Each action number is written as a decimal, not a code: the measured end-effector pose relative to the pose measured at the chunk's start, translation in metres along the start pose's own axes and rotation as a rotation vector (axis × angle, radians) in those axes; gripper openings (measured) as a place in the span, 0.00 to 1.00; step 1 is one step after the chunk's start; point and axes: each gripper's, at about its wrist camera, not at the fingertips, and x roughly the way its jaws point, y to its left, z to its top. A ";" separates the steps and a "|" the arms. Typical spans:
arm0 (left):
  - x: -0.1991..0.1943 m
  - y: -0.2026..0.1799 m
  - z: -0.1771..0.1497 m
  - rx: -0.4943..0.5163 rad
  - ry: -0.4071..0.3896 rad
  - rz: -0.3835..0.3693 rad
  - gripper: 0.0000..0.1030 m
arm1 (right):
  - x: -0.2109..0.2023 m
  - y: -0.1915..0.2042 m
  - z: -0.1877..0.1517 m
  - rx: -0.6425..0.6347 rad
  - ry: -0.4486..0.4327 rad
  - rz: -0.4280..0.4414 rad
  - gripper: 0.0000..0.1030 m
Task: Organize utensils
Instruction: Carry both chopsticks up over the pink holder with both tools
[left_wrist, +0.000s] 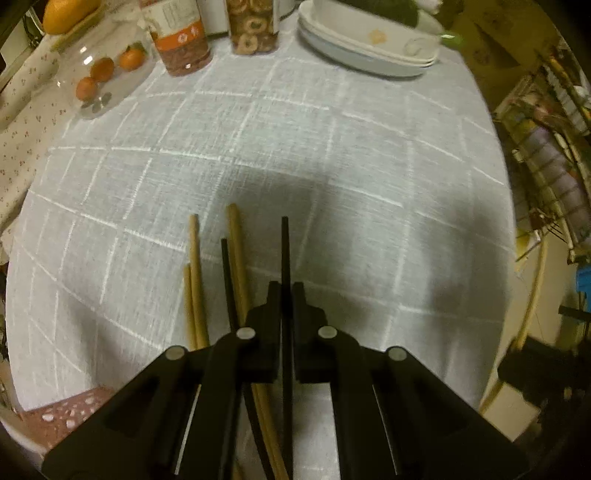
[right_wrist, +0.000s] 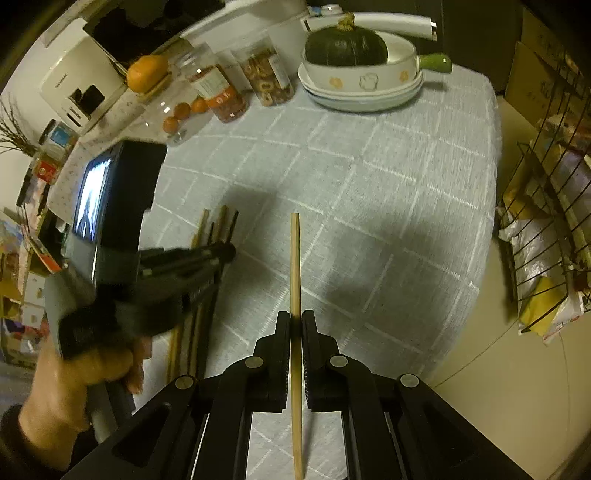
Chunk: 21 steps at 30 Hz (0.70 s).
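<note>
In the left wrist view my left gripper (left_wrist: 285, 286) is shut on a black chopstick (left_wrist: 284, 251) that points away over the grey checked tablecloth (left_wrist: 295, 147). Just left of it lies a row of chopsticks: tan wooden ones (left_wrist: 195, 258) and another black one (left_wrist: 227, 277). In the right wrist view my right gripper (right_wrist: 295, 315) is shut on a single wooden chopstick (right_wrist: 294, 258), held above the cloth. The left gripper (right_wrist: 225, 253), gripped by a hand (right_wrist: 74, 373), hovers over the chopstick row (right_wrist: 218, 225) at the left.
At the table's far side stand stacked white dishes (right_wrist: 362, 92) with a dark green squash (right_wrist: 345, 46), two clear snack jars (right_wrist: 269, 81), a glass bowl of small oranges (left_wrist: 107, 70). A wire rack (right_wrist: 546, 221) stands beyond the table's right edge.
</note>
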 end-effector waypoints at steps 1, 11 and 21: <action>-0.006 0.000 -0.004 0.001 -0.010 -0.008 0.06 | -0.003 0.002 -0.001 -0.005 -0.006 -0.001 0.06; -0.078 0.005 -0.034 0.044 -0.151 -0.068 0.06 | -0.046 0.024 -0.013 -0.063 -0.109 -0.032 0.06; -0.135 0.021 -0.074 0.077 -0.305 -0.118 0.06 | -0.089 0.062 -0.023 -0.156 -0.244 -0.069 0.06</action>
